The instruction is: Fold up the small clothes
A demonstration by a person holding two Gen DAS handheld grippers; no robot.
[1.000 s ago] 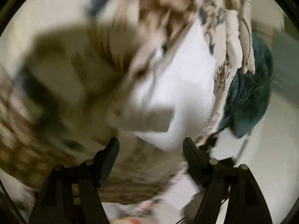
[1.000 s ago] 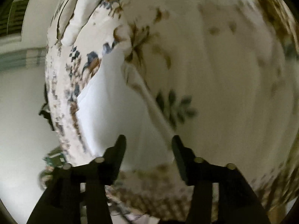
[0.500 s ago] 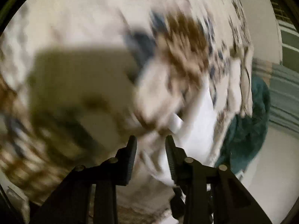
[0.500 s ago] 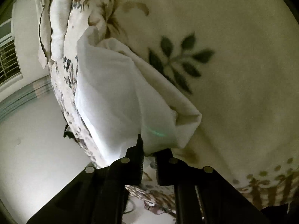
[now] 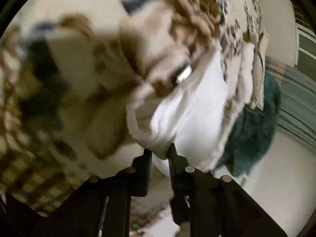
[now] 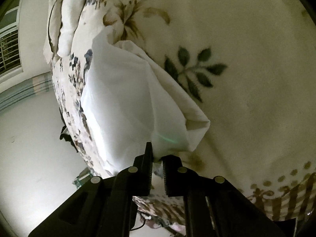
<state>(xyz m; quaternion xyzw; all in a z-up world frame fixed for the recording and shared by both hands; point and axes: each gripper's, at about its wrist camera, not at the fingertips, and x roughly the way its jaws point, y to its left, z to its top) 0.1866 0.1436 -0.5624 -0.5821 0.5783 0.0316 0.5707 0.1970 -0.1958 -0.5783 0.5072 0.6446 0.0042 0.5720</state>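
Note:
A small white garment (image 6: 126, 98) lies on a cream floral blanket (image 6: 246, 63) at the bed's edge, one side folded over itself. My right gripper (image 6: 157, 154) is shut on its near corner. In the left wrist view the same white garment (image 5: 193, 106) bunches up, and my left gripper (image 5: 160, 154) is shut on another part of its edge. The left view is blurred by motion.
A dark teal cloth (image 5: 254, 130) hangs off the bed's side. White pillows (image 6: 67, 19) lie at the far end of the bed. A pale floor (image 6: 29, 148) and a barred window (image 6: 9, 53) lie beyond the bed's edge.
Both grippers were open over the garment a second ago and have closed on it. The garment's near side has been lifted and drawn over itself.

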